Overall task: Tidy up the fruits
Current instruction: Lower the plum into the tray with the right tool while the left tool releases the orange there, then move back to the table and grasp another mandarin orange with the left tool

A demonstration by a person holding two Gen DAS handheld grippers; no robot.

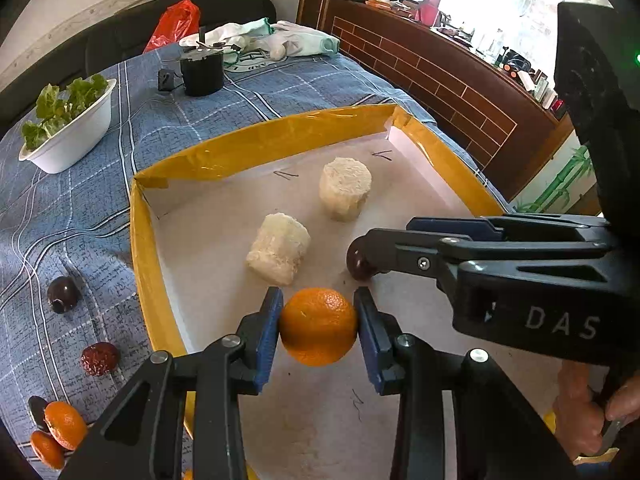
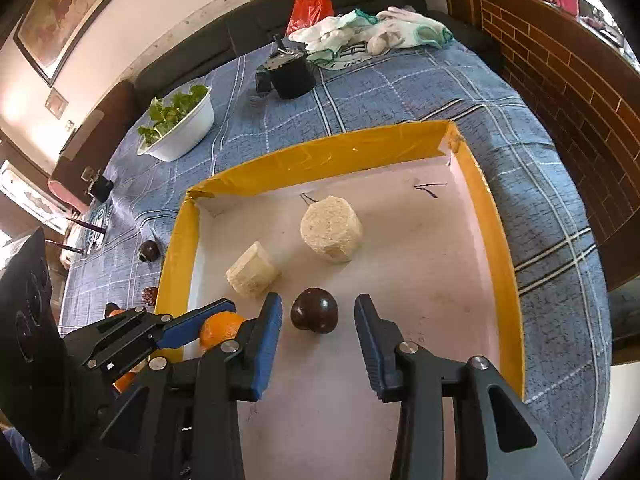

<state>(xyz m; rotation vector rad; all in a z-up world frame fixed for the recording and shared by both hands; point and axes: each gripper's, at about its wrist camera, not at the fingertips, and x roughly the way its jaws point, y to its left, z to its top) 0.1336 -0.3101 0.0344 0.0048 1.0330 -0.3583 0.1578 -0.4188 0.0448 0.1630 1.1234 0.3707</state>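
My left gripper (image 1: 319, 300) is shut on an orange (image 1: 318, 326), holding it just above the white floor of a yellow-rimmed tray (image 1: 256, 144). In the right wrist view, my right gripper (image 2: 318, 308) stands open around a dark purple round fruit (image 2: 314, 310) that rests on the tray floor, with a gap on each side of it. The left wrist view shows that gripper (image 1: 368, 252) from the side, with the dark fruit (image 1: 358, 264) at its tips. Two pale cylindrical chunks (image 1: 278, 254) (image 1: 344, 188) lie further in.
On the blue checked cloth left of the tray lie a dark fruit (image 1: 62, 294), a wrinkled red fruit (image 1: 99, 358) and two mandarins (image 1: 64, 424). A white bowl of lettuce (image 1: 68, 136), a black pot (image 1: 201, 70) and crumpled cloths (image 1: 280, 38) stand beyond. A hand (image 1: 580, 412) holds the right gripper.
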